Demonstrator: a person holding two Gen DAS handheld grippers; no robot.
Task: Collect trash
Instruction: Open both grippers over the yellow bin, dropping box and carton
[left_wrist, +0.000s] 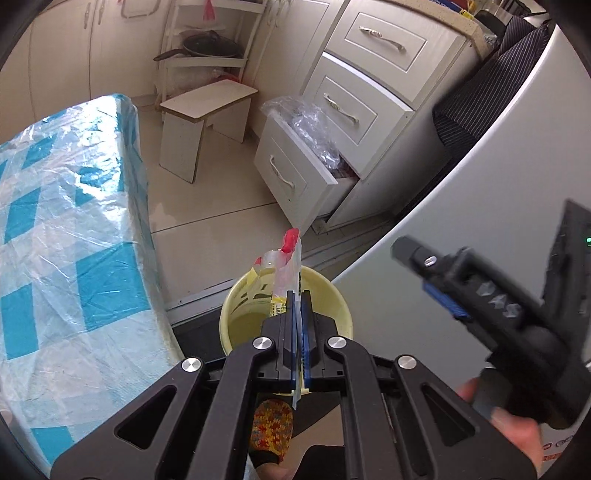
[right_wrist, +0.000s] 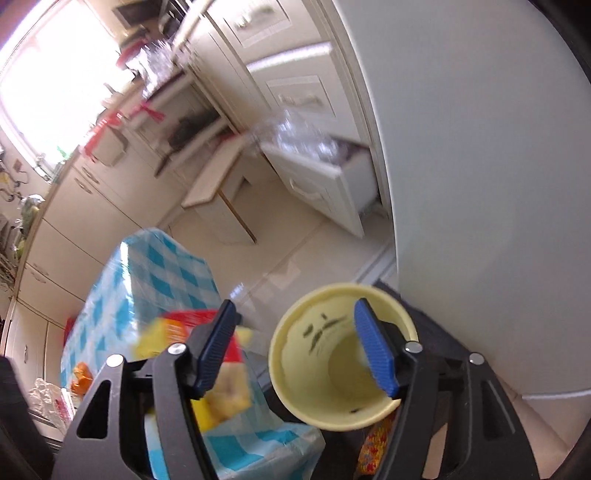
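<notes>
The left gripper (left_wrist: 299, 295) has its fingers (left_wrist: 291, 317) pressed together on a crumpled plastic wrapper (left_wrist: 286, 266), clear with a red tip and yellow print, and holds it right over the mouth of the pale yellow bin (left_wrist: 332, 295). The wrapper's red end pokes up toward twelve o'clock, above the bin's far rim. Over at three o'clock in the left wrist view comes the right gripper (left_wrist: 428, 273), blurred, a hand (left_wrist: 517, 432) wrapped around its grip.

From the right wrist view, the right gripper (right_wrist: 295, 343) has its fingers (right_wrist: 373, 354) standing wide apart with nothing between them. The right-hand finger sits in front of the bin (right_wrist: 295, 369), at about three o'clock of its opening; whether it touches the rim, I cannot tell. The bin's inside shows dark smudges. At nine o'clock of the bin stands the bench (right_wrist: 166, 266), under a blue-checked cover with blurred red and yellow packaging (right_wrist: 177, 328) on it.
</notes>
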